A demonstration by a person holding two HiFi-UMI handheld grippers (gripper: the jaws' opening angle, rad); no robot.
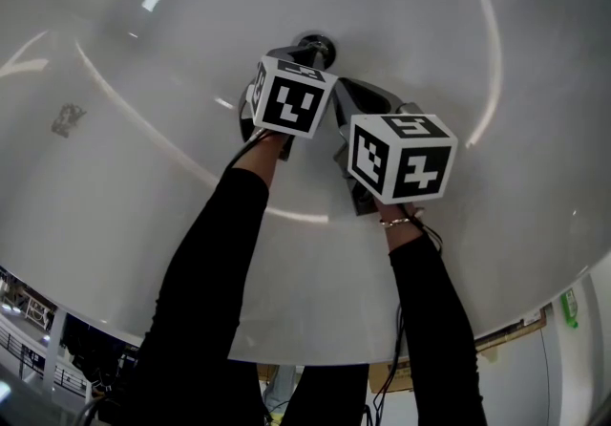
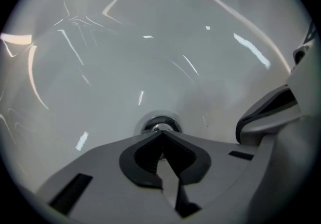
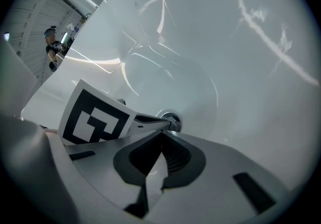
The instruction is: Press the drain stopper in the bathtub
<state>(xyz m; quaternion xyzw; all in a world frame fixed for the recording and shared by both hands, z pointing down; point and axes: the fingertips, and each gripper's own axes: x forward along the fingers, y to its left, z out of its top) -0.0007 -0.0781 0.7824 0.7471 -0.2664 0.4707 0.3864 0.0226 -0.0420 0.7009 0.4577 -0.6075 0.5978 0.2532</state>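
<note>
Both closed, left hand-held gripper (image 2: 161, 136) partly hides drain stopper (image 2: 156, 124), right hand-held gripper (image 3: 161, 136) just beside.

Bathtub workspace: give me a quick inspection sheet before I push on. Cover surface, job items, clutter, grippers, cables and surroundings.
Surface: white glossy bathtub with light streaks and one grey mark on its wall.
Job's things: chrome drain stopper at the tub bottom; cannot tell whether it is pressed.
Clutter: nothing seen.
Grippers: left gripper has its jaws together, with the tips at the stopper. The right gripper also has its jaws together, holds nothing, and sits close beside the left one.
Cables: thin dark cable beside the right sleeve.
Surroundings: brown cardboard strip below the tub rim; a person far off.
</note>
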